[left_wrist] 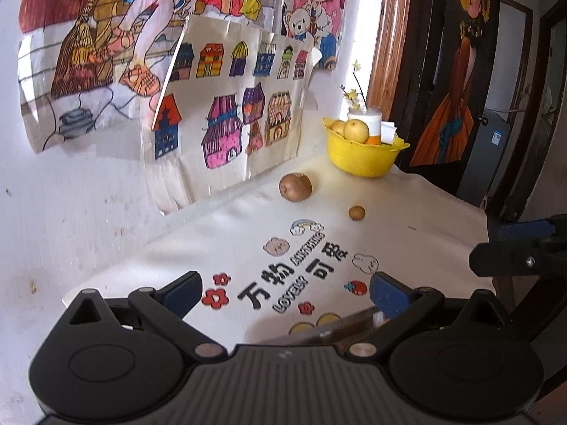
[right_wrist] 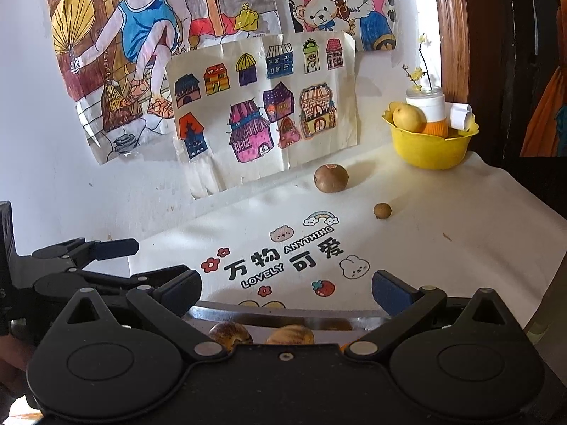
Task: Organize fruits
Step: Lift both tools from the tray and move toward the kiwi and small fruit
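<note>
- Pears (left_wrist: 356, 130) already sit in the yellow bowl (left_wrist: 365, 157).
- A large brown fruit (left_wrist: 295, 186) and a small one (left_wrist: 356, 213) remain on the tabletop (left_wrist: 425, 219).
- More fruit, perhaps, lies in a metal tray (right_wrist: 283, 313), partly hidden.
- Left gripper (left_wrist: 285, 295) and right gripper (right_wrist: 285, 292): fingers wide, empty.

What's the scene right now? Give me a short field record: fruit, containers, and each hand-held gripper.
loose fruit: large brown fruit and small brown fruit, apart on the white cloth
yellow bowl: far corner, holds a yellow pear
metal tray: near edge, holds some fruit, mostly hidden
left hand-held gripper: open, empty
right hand-held gripper: open, empty, above the tray
</note>
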